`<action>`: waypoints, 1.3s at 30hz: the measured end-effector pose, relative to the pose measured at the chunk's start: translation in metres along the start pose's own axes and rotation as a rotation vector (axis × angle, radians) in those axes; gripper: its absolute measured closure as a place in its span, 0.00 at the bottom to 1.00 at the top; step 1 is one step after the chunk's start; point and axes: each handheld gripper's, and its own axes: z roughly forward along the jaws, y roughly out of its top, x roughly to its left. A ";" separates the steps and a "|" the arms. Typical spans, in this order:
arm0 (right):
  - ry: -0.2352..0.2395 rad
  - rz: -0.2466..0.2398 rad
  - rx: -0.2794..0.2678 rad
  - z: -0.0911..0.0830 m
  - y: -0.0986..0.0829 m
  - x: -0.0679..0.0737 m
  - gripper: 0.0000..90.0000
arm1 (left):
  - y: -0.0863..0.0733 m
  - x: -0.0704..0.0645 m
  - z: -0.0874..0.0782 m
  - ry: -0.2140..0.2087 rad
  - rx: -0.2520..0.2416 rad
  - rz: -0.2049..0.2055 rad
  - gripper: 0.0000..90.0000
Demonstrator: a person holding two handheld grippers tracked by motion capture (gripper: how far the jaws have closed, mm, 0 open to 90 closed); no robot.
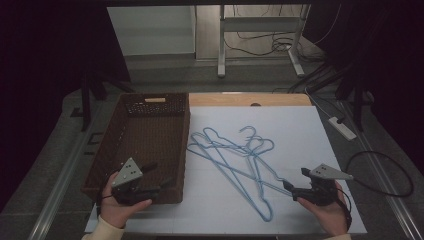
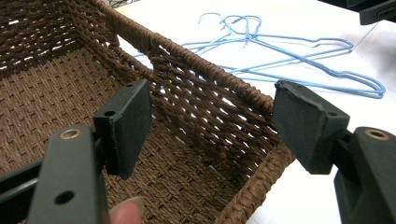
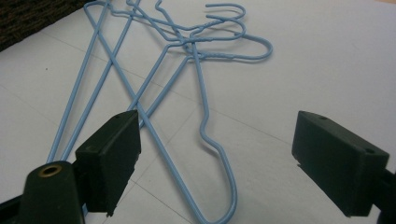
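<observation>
Several light-blue wire hangers (image 1: 235,160) lie tangled in a pile on the white table top (image 1: 295,130). A brown wicker basket (image 1: 125,125) stands empty at the table's left. My left gripper (image 1: 159,175) hovers open over the basket's near right corner. In the left gripper view, the left gripper (image 2: 212,100) straddles the basket wall (image 2: 196,60), with the hangers (image 2: 299,51) beyond it. My right gripper (image 1: 296,178) is open just right of the pile's near end. In the right gripper view, the right gripper (image 3: 217,126) has a hanger's shoulder bend (image 3: 219,154) lying between its jaws, untouched.
A strip of bare wood (image 1: 250,99) shows along the table's far edge. On the floor to the right lie a white power strip (image 1: 342,127) and a looping black cable (image 1: 385,172). White desk legs (image 1: 221,45) stand beyond the table. White surface lies right of the hangers.
</observation>
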 end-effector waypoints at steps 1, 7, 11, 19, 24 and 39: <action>0.000 0.000 0.000 0.000 0.000 0.000 0.19 | 0.000 0.000 0.000 0.000 0.001 0.000 0.32; -0.006 0.003 -0.002 -0.001 0.000 0.000 0.19 | -0.001 0.000 0.001 0.001 0.004 -0.006 0.32; -0.010 0.004 0.002 -0.001 0.000 -0.001 0.19 | 0.000 0.000 0.000 0.002 0.000 -0.012 0.32; -0.022 0.006 0.006 -0.002 0.000 0.000 0.20 | 0.000 -0.001 -0.002 0.004 -0.002 -0.007 0.32; -0.024 0.008 0.007 -0.002 0.000 0.000 0.20 | 0.000 -0.001 -0.002 0.008 -0.005 -0.008 0.32; -0.001 -0.033 0.050 0.007 0.019 0.013 0.23 | -0.001 -0.001 0.001 0.002 0.008 -0.011 0.33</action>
